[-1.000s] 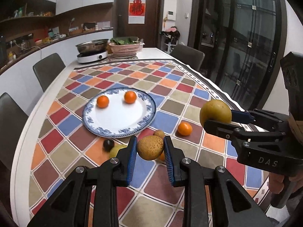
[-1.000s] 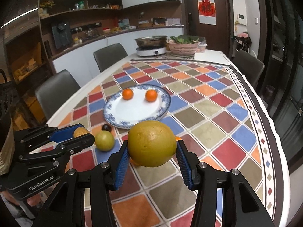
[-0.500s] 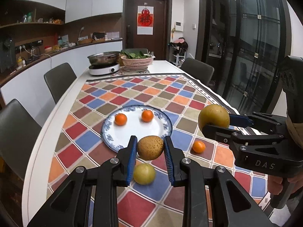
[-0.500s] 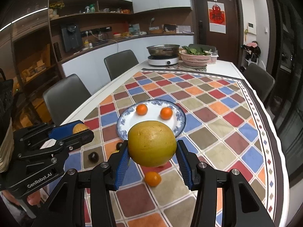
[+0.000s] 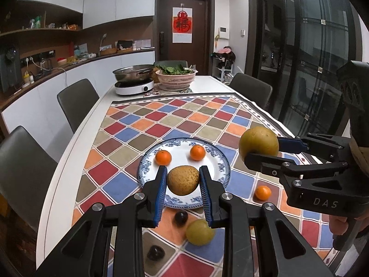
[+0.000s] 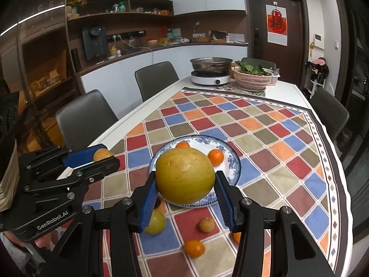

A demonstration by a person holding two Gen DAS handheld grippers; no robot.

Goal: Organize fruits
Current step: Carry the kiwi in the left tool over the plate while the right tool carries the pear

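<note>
Brown, rough-skinned pear (image 5: 183, 179) is being pinched across its middle by the left tongs (image 5: 183, 184) above the plate (image 5: 221, 161), while the bigger, probably heavier yellow fruit (image 6: 185, 175) is being squeezed by the right tongs (image 6: 185, 198).

Left wrist view: looks forward along the left tool (image 5: 183, 180), close above the table (image 5: 69, 161).
Right wrist view: likewise, along the right tool (image 6: 185, 184).
Shared: plate (image 5: 221, 159) (image 6: 234, 159) ahead of both.

Right claw (image 6: 185, 198) clamps yellow pear (image 6: 185, 175) above plate (image 6: 234, 161).
</note>
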